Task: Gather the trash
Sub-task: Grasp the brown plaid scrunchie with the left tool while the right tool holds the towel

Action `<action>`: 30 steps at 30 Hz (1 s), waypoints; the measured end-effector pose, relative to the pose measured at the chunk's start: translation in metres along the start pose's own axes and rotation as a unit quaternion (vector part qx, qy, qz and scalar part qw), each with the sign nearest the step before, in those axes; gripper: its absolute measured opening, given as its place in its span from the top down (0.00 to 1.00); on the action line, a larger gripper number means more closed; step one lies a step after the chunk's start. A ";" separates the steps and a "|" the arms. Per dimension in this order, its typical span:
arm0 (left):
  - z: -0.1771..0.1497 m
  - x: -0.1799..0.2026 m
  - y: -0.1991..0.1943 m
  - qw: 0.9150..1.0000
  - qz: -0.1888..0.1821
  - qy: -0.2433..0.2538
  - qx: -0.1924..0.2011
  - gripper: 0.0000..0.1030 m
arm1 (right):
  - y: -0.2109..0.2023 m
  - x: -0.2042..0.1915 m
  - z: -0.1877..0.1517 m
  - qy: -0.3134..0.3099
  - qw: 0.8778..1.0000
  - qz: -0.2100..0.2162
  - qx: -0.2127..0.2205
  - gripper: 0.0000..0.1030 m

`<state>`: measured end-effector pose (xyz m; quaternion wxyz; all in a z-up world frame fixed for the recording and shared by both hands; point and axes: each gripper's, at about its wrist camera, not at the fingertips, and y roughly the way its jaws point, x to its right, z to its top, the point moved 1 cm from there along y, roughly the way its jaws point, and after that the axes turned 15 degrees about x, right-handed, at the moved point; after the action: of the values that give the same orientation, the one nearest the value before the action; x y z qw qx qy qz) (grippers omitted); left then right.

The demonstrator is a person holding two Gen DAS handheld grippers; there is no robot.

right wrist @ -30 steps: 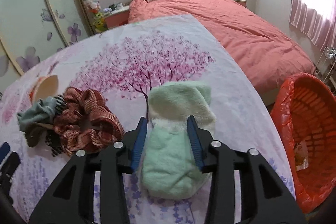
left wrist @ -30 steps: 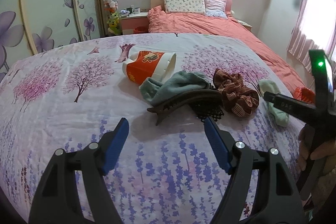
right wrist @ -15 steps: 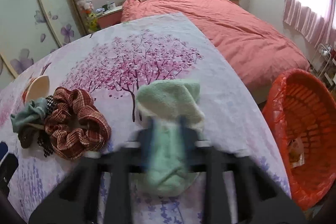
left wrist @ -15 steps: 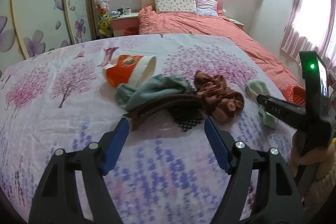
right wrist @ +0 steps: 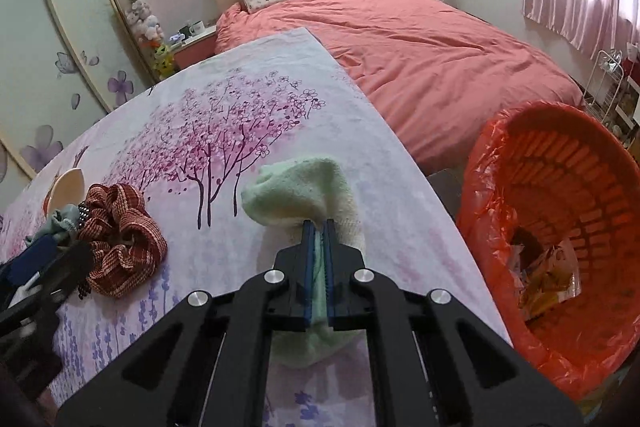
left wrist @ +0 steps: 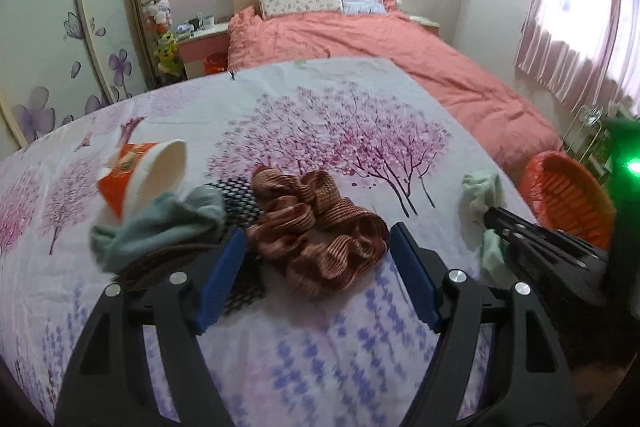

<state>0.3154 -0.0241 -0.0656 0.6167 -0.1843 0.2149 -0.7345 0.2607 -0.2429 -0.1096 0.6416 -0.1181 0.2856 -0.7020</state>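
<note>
Right wrist view: right gripper (right wrist: 319, 223) is clamping the pale green sock (right wrist: 298, 185), blue pads pinched together w/ sock fabric between them. Sock's toe end is bunching up ahead of the tips, rest is hanging under the jaws, low end touching or just above the floral sheet (right wrist: 224, 115) (can't tell which). Orange basket (right wrist: 496, 147) w/ orange liner is sitting just right of the sheet's edge, near the gripper; some crumpled wrappers (right wrist: 548, 279) are lying in its bottom.

Left wrist view: left gripper (left wrist: 316, 249) is hanging wide apart, gripping nothing. Brown plaid scrunchie (left wrist: 320, 231) is lying on the sheet right between the two blue fingers (left wrist: 222, 275), near the tips, no clear contact. Left of it a pile: grey-green sock (left wrist: 156, 223) is draping over a dark brown hair claw (left wrist: 160, 263), w/ a black mesh piece (left wrist: 236, 195) poking out behind and under the left finger. Red/white paper cup (left wrist: 140, 175) is lying on its side behind the sock, mouth facing the camera, touching the sock.

Same view, far right: right gripper's black body is showing at frame edge w/ the green sock at its tips, basket behind it, green LED glowing (blurry there).

Bkgd: pink bed (right wrist: 432, 51) w/ two pillows is sitting beyond the sheet, pink curtains (left wrist: 580, 27) on the right, wardrobe w/ purple flower decals (left wrist: 48, 47) on the left.
</note>
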 end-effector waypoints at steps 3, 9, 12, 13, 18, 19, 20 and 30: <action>-0.001 0.003 0.018 1.000 0.014 0.004 -0.016 0.29 | -0.001 0.003 0.000 0.010 1.000 0.007 -0.001 0.95; -0.002 0.004 0.035 0.999 0.021 0.008 -0.028 0.29 | -0.002 0.007 0.000 0.020 1.000 0.015 -0.001 0.95; -0.004 0.009 0.038 0.999 0.009 0.004 -0.031 0.31 | -0.002 0.009 0.000 0.025 0.999 0.019 -0.002 0.95; -0.004 0.011 0.037 1.000 -0.002 0.002 -0.031 0.32 | -0.002 0.009 0.000 0.027 0.999 0.021 -0.002 0.95; -0.005 0.014 0.034 0.999 -0.027 0.001 -0.022 0.36 | -0.002 0.013 0.000 0.038 0.999 0.028 -0.002 0.95; -0.005 0.010 0.034 0.999 -0.025 -0.007 -0.022 0.37 | -0.002 0.013 0.000 0.037 0.999 0.027 -0.002 0.95; -0.005 0.003 0.034 0.999 -0.022 -0.020 -0.022 0.39 | -0.002 0.013 0.000 0.035 0.999 0.026 -0.002 0.95; -0.010 -0.008 0.044 0.999 -0.009 -0.039 -0.037 0.57 | -0.003 0.015 0.000 0.035 0.999 0.026 -0.002 0.95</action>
<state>0.3479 -0.0219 -0.0986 0.6108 -0.2376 0.2158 -0.7238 0.2563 -0.2576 -0.1109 0.6489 -0.0880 0.3122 -0.6883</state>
